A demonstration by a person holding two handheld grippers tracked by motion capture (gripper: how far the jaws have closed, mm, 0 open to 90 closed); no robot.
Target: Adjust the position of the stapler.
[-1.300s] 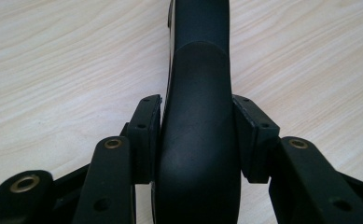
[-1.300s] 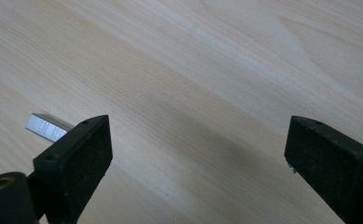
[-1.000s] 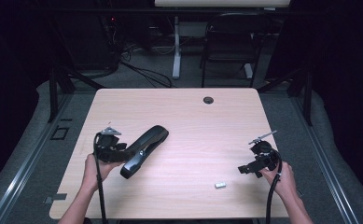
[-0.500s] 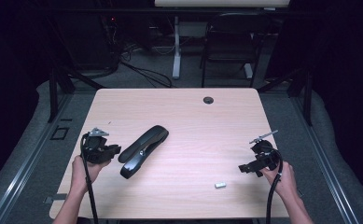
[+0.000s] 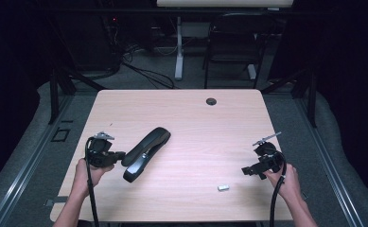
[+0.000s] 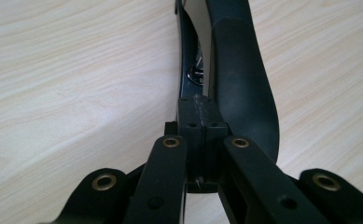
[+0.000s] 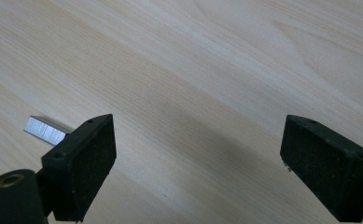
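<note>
Table (image 5: 191,118): light wood, takes up mid-frame in the high view. Stapler (image 5: 146,153): black, lying diagonal left of centre. Left gripper (image 5: 118,155): jaws have just been closing and now meet on nothing, pads against the stapler's near end. Right gripper (image 5: 249,171): jaws wide apart, lower right. Staple strip (image 7: 45,130) just beyond its left pad. Suggest pinning the stapler steady, then straddling the strip squarely before squeezing.
</note>
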